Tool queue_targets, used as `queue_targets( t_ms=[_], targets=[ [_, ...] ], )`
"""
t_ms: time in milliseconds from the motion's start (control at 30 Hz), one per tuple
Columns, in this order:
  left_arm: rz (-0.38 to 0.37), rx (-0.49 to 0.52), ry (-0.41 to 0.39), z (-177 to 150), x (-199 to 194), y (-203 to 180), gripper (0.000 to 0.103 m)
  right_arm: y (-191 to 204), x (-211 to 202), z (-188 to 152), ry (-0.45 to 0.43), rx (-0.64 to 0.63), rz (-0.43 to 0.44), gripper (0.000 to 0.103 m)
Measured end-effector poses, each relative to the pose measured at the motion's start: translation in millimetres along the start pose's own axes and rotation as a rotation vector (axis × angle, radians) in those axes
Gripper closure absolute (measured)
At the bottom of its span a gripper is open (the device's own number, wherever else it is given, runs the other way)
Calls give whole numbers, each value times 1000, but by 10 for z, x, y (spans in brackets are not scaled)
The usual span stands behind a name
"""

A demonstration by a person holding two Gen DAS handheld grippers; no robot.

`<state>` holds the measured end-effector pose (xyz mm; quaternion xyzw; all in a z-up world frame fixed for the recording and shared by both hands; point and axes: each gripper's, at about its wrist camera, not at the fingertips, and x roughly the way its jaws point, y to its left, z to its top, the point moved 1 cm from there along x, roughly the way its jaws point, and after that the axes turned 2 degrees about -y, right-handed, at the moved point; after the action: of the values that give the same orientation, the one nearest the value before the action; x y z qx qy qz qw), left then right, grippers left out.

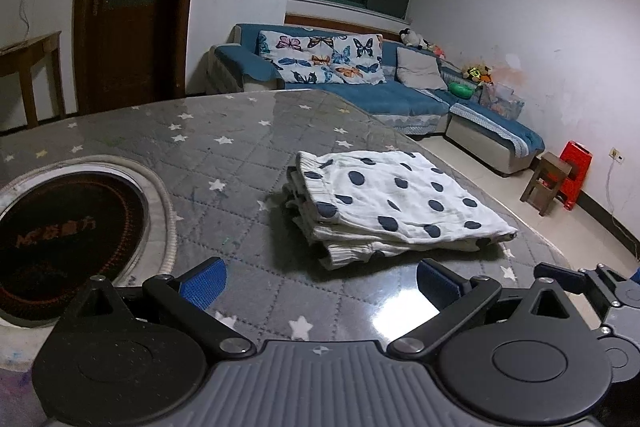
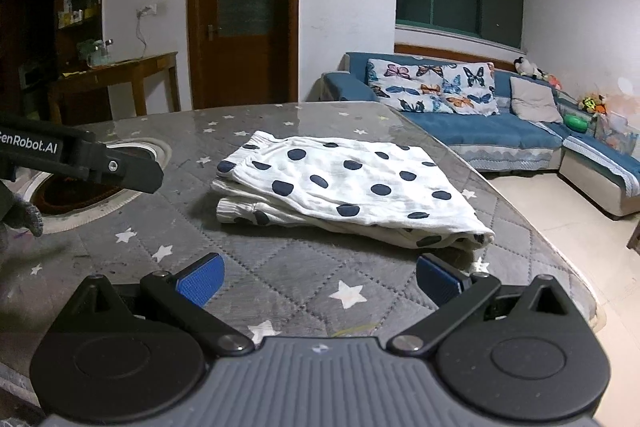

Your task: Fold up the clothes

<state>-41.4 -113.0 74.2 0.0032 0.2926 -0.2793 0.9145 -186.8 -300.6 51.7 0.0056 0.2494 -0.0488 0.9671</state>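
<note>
While both tools hang back from the cloth, the scene reads as follows.

Garment: white dotted garment (image 2: 344, 187) lies as a compact stack of several layers, top face smooth, elastic waistband at its far left corner.
Place: on the desk (image 2: 280, 279), a grey star-quilted top under a glossy sheet, right of the round black inset (image 1: 68, 243), toward the desk's right edge.
Left gripper (image 1: 320, 283): jaws spread wide, nothing between the blue pads, just near of the stack and not touching it.
Right gripper (image 2: 320, 279): equally wide apart, holding nothing, its right pad close to the stack's near right corner.
Done: the garment already lies folded, as the task wants.
Left: edges at the near side sit slightly uneven; whether another fold is meant cannot be told.
Other clothes: none in view, so I cannot judge if more remain.
</note>
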Motion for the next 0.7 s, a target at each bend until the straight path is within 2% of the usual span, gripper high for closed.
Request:
queue_targets(
  t_ms=[333, 700],
  targets=[
    [-40, 55, 8, -14, 5, 114, 0, 158, -103, 7, 14, 52, -93, 0],
    [-111, 56, 37, 6, 147, 258, 0, 293, -175, 76, 38, 52, -189, 0]
  ],
)
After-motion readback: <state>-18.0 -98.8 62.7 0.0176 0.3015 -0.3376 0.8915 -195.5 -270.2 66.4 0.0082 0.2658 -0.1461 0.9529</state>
